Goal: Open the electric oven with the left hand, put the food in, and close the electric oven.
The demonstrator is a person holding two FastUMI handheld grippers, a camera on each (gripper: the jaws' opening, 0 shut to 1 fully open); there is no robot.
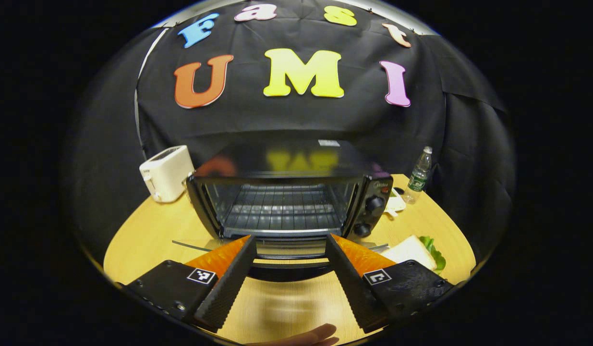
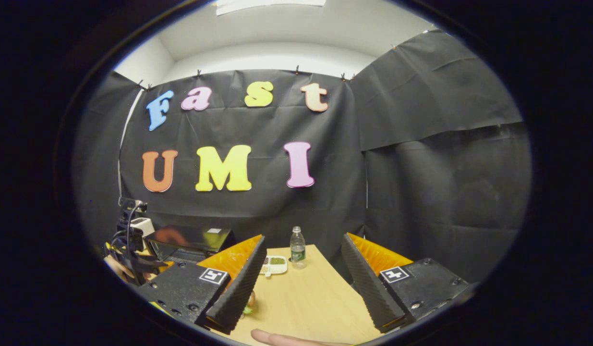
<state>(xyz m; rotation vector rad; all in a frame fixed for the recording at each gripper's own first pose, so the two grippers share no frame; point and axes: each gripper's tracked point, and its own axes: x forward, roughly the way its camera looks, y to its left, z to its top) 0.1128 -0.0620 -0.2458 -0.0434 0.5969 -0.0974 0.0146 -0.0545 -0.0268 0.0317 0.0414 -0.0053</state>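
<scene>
Two knobs sit one above the other on the right panel of the electric oven, which stands on the wooden table with its glass door dropped flat toward the camera, so the wire rack inside is plain to see. In the left gripper view the left gripper hangs just in front of that lowered door with its fingers spread wide apart and nothing between them; whether the fingertips touch the door edge I cannot tell. The food, a sandwich with a green leaf at its side, lies on the table to the right of the oven, near the gripper's right finger. A white toaster stands at the oven's left, and behind the oven's right corner are a small white tray and a plastic water bottle. A fingertip shows at the bottom edge.

In the right gripper view the right gripper is held higher and off to the side, its fingers also well apart and empty, above a bare stretch of table. Between them, farther off, stand the bottle and the tray. The oven's dark top shows at the left, with the other gripper's rig beside it.
</scene>
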